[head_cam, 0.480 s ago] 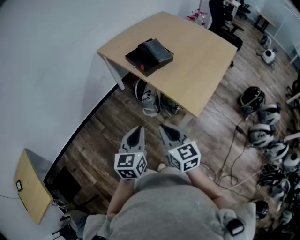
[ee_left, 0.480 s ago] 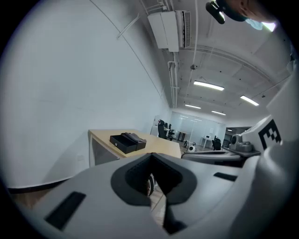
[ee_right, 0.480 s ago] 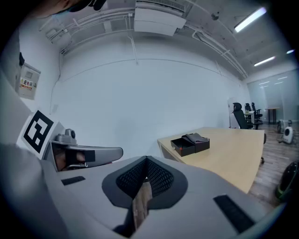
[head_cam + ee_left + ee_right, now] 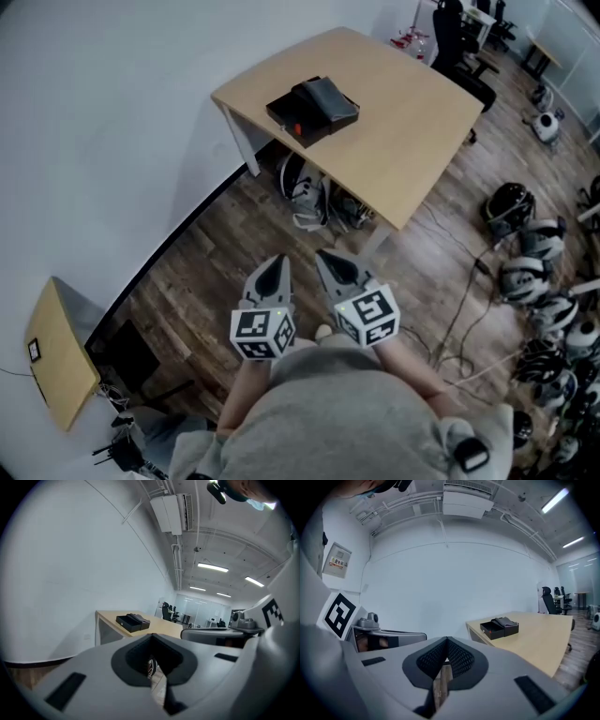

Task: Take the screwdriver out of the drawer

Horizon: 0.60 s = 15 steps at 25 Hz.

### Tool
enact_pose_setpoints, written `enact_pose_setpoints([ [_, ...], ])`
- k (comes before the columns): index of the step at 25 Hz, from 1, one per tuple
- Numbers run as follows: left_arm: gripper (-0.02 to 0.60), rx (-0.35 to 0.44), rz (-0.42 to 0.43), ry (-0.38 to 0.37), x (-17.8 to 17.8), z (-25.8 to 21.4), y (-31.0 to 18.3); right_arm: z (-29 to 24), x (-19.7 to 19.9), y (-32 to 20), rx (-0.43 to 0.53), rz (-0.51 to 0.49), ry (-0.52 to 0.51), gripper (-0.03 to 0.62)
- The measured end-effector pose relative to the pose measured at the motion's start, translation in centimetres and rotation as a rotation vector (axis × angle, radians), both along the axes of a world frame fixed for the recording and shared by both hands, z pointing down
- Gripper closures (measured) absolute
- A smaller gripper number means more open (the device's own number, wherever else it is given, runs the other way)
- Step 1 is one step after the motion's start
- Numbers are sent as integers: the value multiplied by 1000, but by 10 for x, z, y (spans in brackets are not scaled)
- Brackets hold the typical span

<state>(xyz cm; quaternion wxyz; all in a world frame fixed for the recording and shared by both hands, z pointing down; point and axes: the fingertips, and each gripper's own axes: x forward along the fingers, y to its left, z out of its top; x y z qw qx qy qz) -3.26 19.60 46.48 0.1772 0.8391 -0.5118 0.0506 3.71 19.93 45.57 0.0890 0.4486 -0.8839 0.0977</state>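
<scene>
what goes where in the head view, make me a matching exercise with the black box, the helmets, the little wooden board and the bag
Things:
1. black rectangular box
2. black and white helmets
3. small light wooden board
4. grey and white bag

Places:
A. on the floor under the table
B. on top of the light wooden table
C. beside the white wall, lower left
D. clustered on the dark wooden floor, right edge

Pairs: 1-B, 2-D, 3-C, 4-A
</scene>
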Motion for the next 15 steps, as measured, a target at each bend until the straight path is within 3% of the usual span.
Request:
enact_pose_setpoints([
  [15,581,-26,-42,8,3,9,6,9,6,0,-31,-4,45,595],
])
